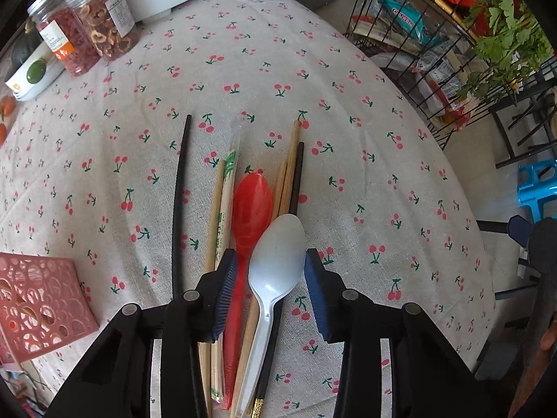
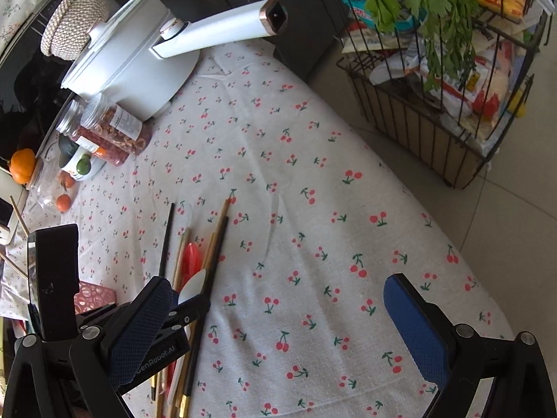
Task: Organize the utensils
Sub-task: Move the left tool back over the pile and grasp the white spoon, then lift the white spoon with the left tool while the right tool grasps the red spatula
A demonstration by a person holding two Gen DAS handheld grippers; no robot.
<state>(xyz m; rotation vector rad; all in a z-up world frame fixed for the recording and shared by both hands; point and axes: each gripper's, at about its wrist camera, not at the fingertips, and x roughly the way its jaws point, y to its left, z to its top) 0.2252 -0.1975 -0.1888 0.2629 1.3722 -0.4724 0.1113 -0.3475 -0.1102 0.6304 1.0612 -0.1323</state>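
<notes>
A white plastic spoon [image 1: 278,244] and a red spoon [image 1: 252,202] lie side by side on the cherry-print tablecloth [image 1: 348,160]. Around them lie wooden chopsticks [image 1: 290,167], a wrapped pair [image 1: 226,202] and black chopsticks [image 1: 178,209]. My left gripper [image 1: 271,257] points down over both spoons. Its left pad sits against the red handle and its right pad at the white bowl's edge; I cannot tell whether they press. My right gripper [image 2: 278,284] hangs wide open over bare cloth to the right of the pile [image 2: 195,278]. A pink perforated holder [image 1: 38,306] lies at the lower left.
Two jars of dried fruit [image 1: 87,31] and a white pot [image 2: 132,69] with a long handle stand at the back left, with oranges [image 2: 22,165] nearby. A black wire rack [image 2: 435,132] holding packets and greens stands on the floor past the table's right edge, beside a blue stool [image 1: 536,188].
</notes>
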